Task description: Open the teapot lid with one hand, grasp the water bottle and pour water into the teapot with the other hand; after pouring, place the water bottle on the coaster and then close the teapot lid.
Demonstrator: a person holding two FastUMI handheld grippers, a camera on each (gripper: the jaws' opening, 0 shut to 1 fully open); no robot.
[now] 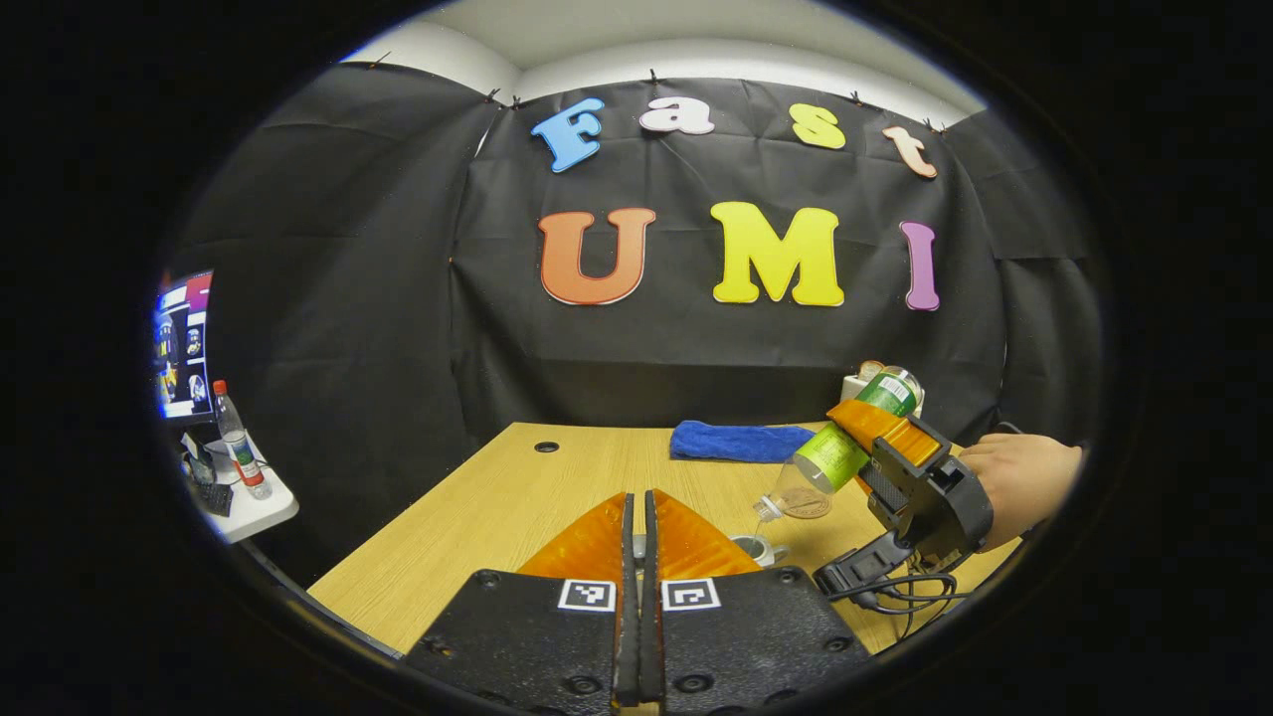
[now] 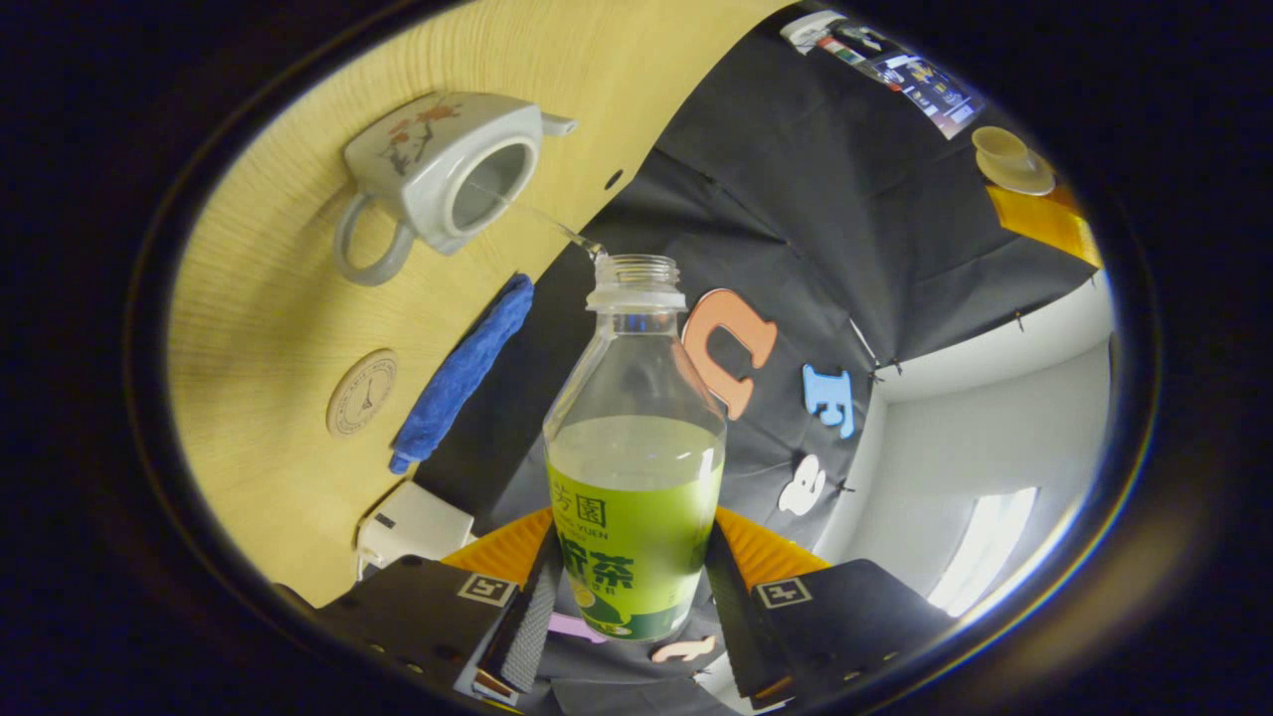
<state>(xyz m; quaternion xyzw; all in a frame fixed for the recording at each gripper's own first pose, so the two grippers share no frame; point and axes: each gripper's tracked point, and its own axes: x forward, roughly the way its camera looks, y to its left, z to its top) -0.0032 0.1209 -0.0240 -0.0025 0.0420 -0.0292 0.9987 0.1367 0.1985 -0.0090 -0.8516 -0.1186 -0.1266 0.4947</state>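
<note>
Wooden table (image 2: 259, 328), water bottle (image 2: 636, 477) clamped between right gripper (image 2: 636, 597) jaws, tilted over teapot (image 2: 438, 174)

We list the desk (image 2: 259, 298) as pale wood-grain laminate, matt and smooth. On it, beside the teapot (image 2: 438, 169), which we record as glossy glazed ceramic, lies a blue cloth (image 2: 462, 373) of rough, fuzzy pile. Near that cloth we note a coaster (image 2: 362, 393), matt and wood-like. The water bottle (image 2: 636, 467) we enter as clear, smooth plastic with a glossy printed label wrap. Behind the desk we log the booth wall (image 1: 378, 298): matt black fabric, creased.
</note>
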